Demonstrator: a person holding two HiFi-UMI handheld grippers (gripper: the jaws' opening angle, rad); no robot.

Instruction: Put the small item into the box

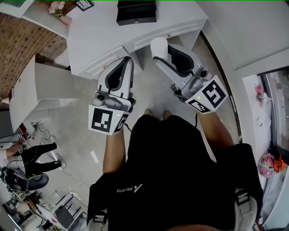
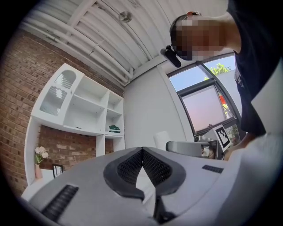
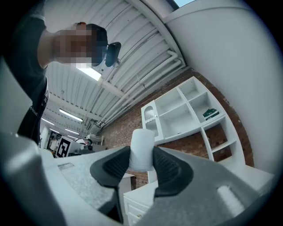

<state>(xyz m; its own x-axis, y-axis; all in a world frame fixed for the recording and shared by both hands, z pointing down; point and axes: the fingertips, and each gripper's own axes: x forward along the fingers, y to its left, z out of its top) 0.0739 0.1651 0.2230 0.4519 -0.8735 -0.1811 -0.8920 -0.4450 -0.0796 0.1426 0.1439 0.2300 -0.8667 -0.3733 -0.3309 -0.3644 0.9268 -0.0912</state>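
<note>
A white cylinder [image 3: 142,149], the small item, stands upright between the dark pads of my right gripper [image 3: 141,165], which is shut on it. In the head view that gripper [image 1: 159,53] is held up in front of the person, with the white cylinder [image 1: 159,47] at its tip. My left gripper [image 2: 142,153] is shut, pad tips touching, with nothing between them. In the head view the left gripper [image 1: 125,63] hangs level with the right one. A black box [image 1: 136,12] sits on the white table [image 1: 99,40] beyond both grippers.
White shelving [image 2: 84,106] stands against a brick wall [image 2: 26,79]. A vase of flowers [image 1: 58,9] and a picture frame [image 1: 84,4] sit at the table's far left. Another person [image 1: 27,155] is at the lower left. A white counter [image 1: 257,117] runs along the right.
</note>
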